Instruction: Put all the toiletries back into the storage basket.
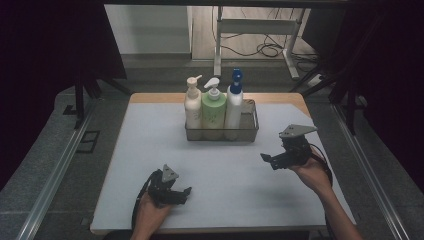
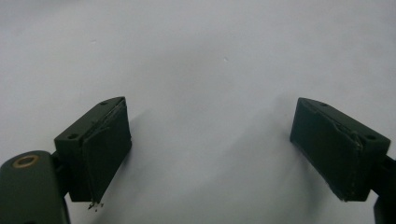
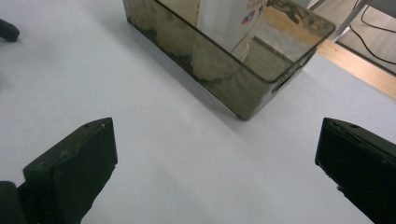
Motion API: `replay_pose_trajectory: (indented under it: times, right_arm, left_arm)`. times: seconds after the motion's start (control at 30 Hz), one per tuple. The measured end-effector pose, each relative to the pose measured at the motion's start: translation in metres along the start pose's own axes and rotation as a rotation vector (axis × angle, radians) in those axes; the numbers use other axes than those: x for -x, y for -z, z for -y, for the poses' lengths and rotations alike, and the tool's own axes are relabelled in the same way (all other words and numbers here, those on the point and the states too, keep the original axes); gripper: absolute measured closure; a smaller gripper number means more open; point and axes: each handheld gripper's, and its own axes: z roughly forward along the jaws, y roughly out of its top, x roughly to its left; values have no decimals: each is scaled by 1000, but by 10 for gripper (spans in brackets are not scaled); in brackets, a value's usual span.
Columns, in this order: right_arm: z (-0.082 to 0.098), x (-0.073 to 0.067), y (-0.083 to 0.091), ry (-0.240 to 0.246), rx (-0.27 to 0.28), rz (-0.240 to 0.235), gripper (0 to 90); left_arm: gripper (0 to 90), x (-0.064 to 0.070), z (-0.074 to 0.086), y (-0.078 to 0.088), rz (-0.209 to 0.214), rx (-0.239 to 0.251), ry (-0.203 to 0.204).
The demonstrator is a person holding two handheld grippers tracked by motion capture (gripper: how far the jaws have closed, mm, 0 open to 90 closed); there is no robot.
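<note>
Three pump bottles stand in a row inside a clear smoky plastic bin [image 1: 248,131] at the back middle of the white mat: a cream one [image 1: 192,107], a green one [image 1: 213,111] and a white one with a blue top [image 1: 233,102]. My right gripper [image 1: 267,160] hovers to the right of the bin, jaws open and empty; its own view has the bin's near corner [image 3: 243,93] just ahead. My left gripper [image 1: 186,194] rests low at the front left, open, with bare mat between its pads [image 2: 105,149].
The white mat [image 1: 150,150] covers a wooden table whose edge shows at the back [image 1: 155,98]. Metal rails [image 1: 55,170] run along both sides. A white frame and cables [image 1: 265,47] lie on the floor beyond.
</note>
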Motion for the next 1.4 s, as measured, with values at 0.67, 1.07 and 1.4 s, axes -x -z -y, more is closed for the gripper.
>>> replay_pose_trajectory:
  times: [0.67, 1.07, 1.4]
  right_arm:
    - [75, -6, -1, -58, -36, 19, 0]
    - [122, -13, -23, -105, -85, 4, 0]
    - [123, -11, -25, -130, -105, -12, 0]
  left_arm:
    - [123, 0, 0, 0, 1, -3, -1]
    - [122, 0, 0, 0, 0, -3, -2]
    - [122, 0, 0, 0, 1, -4, -1]
